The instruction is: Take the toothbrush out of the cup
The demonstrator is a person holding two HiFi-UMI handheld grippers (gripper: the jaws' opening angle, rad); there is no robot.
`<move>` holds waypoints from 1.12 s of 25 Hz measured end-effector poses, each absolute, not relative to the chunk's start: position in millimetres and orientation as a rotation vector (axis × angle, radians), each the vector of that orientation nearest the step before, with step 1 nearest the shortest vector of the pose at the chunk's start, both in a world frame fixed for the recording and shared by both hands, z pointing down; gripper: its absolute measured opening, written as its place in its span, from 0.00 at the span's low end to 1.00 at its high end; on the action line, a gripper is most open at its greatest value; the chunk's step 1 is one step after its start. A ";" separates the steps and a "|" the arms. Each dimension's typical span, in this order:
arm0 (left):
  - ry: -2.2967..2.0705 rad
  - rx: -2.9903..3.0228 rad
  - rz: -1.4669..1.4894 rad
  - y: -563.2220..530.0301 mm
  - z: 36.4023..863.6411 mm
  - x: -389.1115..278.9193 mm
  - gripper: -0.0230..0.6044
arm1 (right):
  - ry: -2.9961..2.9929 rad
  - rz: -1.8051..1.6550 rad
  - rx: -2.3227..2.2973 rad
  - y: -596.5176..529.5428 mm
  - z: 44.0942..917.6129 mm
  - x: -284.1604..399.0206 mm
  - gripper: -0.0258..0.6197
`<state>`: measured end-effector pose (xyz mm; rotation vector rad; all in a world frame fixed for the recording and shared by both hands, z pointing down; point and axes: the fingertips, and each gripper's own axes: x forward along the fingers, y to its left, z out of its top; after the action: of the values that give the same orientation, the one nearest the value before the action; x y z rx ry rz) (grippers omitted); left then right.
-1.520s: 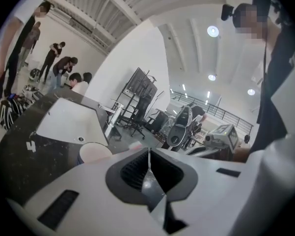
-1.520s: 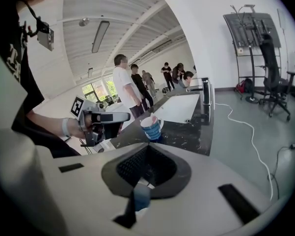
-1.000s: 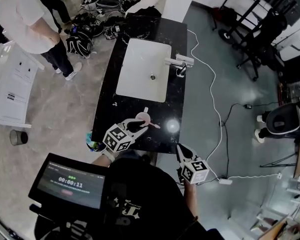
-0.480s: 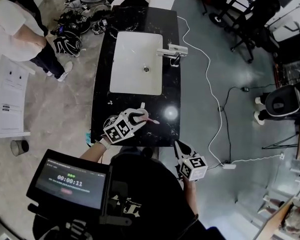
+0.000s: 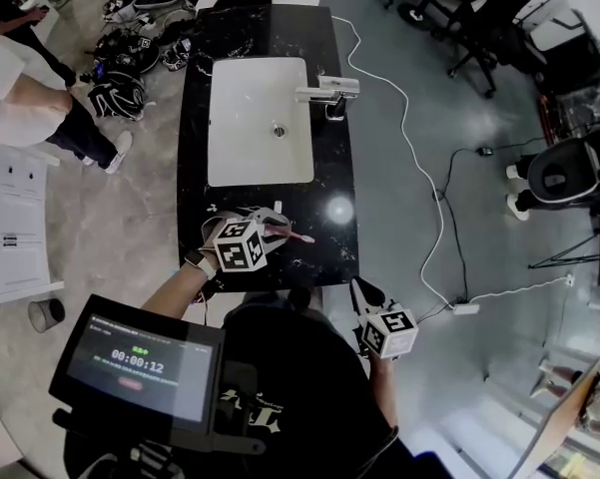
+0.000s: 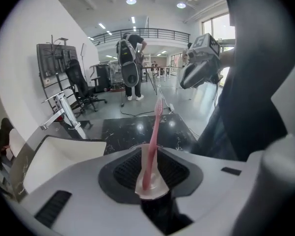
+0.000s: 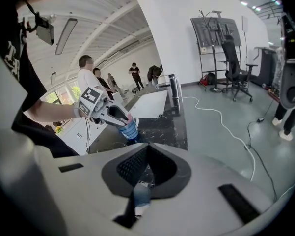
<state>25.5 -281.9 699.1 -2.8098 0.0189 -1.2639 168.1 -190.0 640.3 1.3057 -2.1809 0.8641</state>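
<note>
A pink toothbrush stands in a cup, bristles up and leaning slightly. My left gripper is shut on the cup. In the head view this gripper is over the near end of the black counter, and the toothbrush pokes out to the right. From the right gripper view the cup shows blue and white bands. My right gripper hangs off the counter's near right corner over the floor, apart from the cup. Its jaws stand open with nothing between them.
A white sink with a chrome tap fills the counter's middle. A white cable runs along the floor at right. A person stands at left beside helmets. A screen sits near my chest.
My left gripper has turned and drawn the cup with the toothbrush a little left and nearer the counter's front edge. The right gripper has hardly moved.
</note>
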 end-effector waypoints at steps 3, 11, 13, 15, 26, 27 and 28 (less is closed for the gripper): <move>-0.050 -2.775 -1.291 -281.6 702.9 26.6 0.19 | -2.167 0.878 1.311 -189.1 640.8 166.7 0.02; -0.193 -2.704 -1.378 -280.7 708.6 25.9 0.19 | -2.158 0.887 1.337 -188.5 646.2 168.0 0.02; -0.219 -2.676 -1.416 -279.0 711.9 24.7 0.18 | -2.157 0.885 1.340 -188.7 647.2 167.7 0.02; -0.213 -2.650 -1.445 -279.6 714.3 24.4 0.18 | -2.160 0.883 1.342 -190.1 647.4 167.4 0.02; -0.271 -2.472 -1.558 -282.3 723.9 24.2 0.11 | -2.173 0.880 1.317 -195.2 647.8 163.3 0.02; -0.276 -2.469 -1.564 -282.3 724.4 24.0 0.11 | -2.174 0.881 1.319 -195.2 649.0 163.7 0.02; -0.282 -2.467 -1.569 -282.4 724.9 23.9 0.11 | -2.175 0.882 1.322 -195.5 650.0 164.0 0.02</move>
<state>23.9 -282.4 724.9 -2.4674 -0.2816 -1.5686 164.0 -195.5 650.0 1.3223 -2.1751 0.8819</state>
